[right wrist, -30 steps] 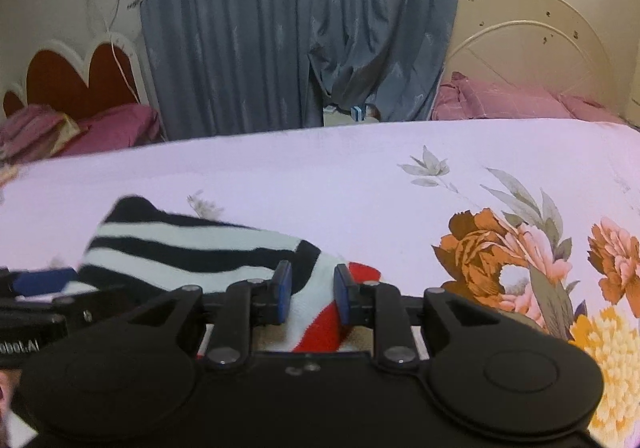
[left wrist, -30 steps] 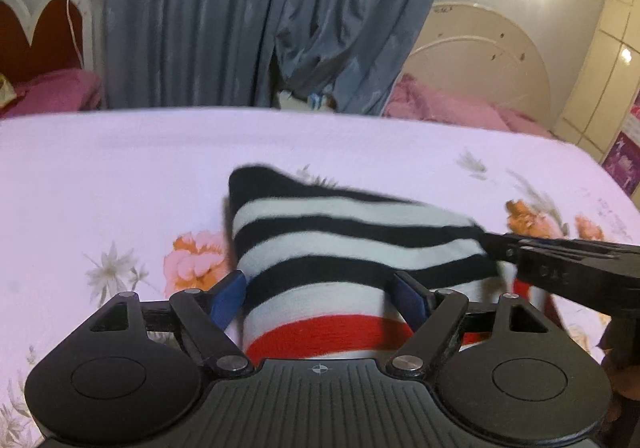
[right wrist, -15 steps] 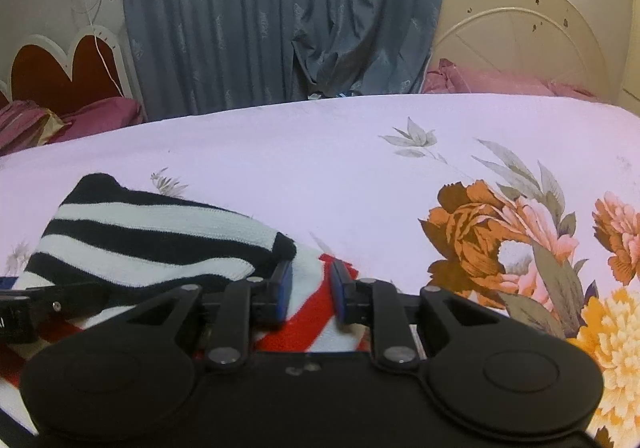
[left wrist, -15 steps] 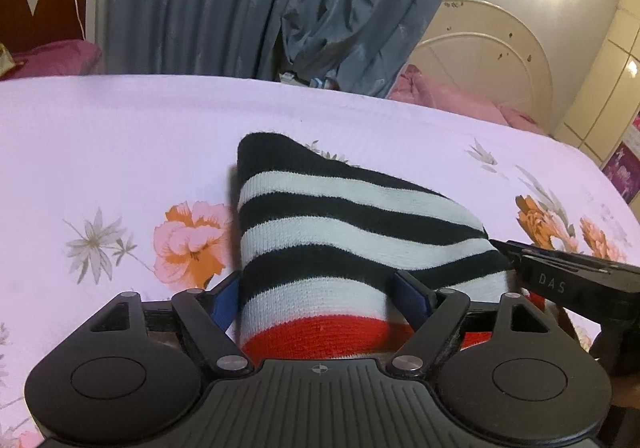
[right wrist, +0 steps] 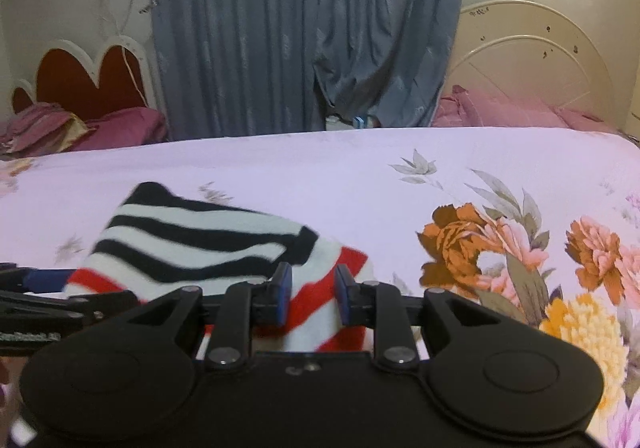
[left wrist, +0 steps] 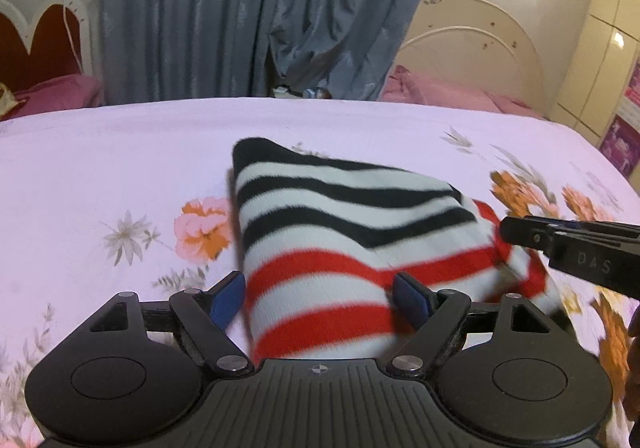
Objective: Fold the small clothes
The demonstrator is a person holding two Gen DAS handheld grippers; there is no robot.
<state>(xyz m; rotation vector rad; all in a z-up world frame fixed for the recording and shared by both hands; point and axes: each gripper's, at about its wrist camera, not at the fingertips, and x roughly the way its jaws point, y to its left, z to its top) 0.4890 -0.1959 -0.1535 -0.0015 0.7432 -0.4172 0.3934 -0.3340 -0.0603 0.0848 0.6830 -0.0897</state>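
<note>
Both my wrist cameras sit low and close over the bed (left wrist: 120, 152), facing the far curtain (right wrist: 280, 28); both share the striped garment (left wrist: 320, 232), left and right.

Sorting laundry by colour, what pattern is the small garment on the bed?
Black, white and red stripes; garment shows best in left wrist view.

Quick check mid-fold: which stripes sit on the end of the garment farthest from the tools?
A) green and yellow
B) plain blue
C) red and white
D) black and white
D: the striped garment shows black and white bands at its far end, red ones nearer the tools.
</note>
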